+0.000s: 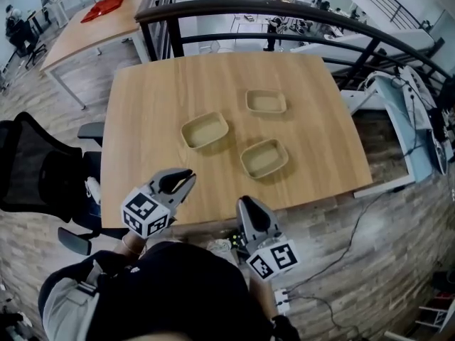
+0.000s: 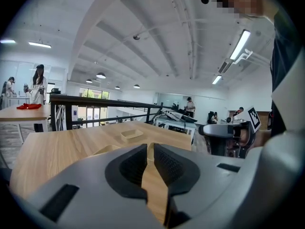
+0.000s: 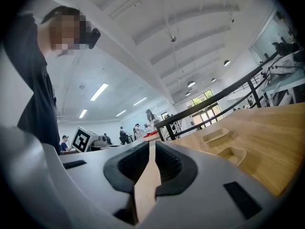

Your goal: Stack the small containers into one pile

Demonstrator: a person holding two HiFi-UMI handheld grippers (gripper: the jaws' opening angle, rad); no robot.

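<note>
Three small tan containers lie apart on the wooden table (image 1: 149,112): one at the left (image 1: 204,129), one at the far right (image 1: 266,101), one nearer the front (image 1: 264,158). My left gripper (image 1: 186,179) hovers over the table's front edge, shut and empty. My right gripper (image 1: 247,204) is just off the front edge, shut and empty. In the left gripper view (image 2: 148,149) a container (image 2: 131,134) lies ahead, and the right gripper (image 2: 224,130) shows at the right. In the right gripper view (image 3: 151,149) two containers (image 3: 214,136) (image 3: 232,153) lie to the right.
A black office chair (image 1: 35,165) stands left of the table. A black railing (image 1: 284,16) curves behind it. Cables and a power strip (image 1: 281,300) lie on the floor near my feet. Another table with a red tray (image 1: 104,7) stands far left; people work in the background.
</note>
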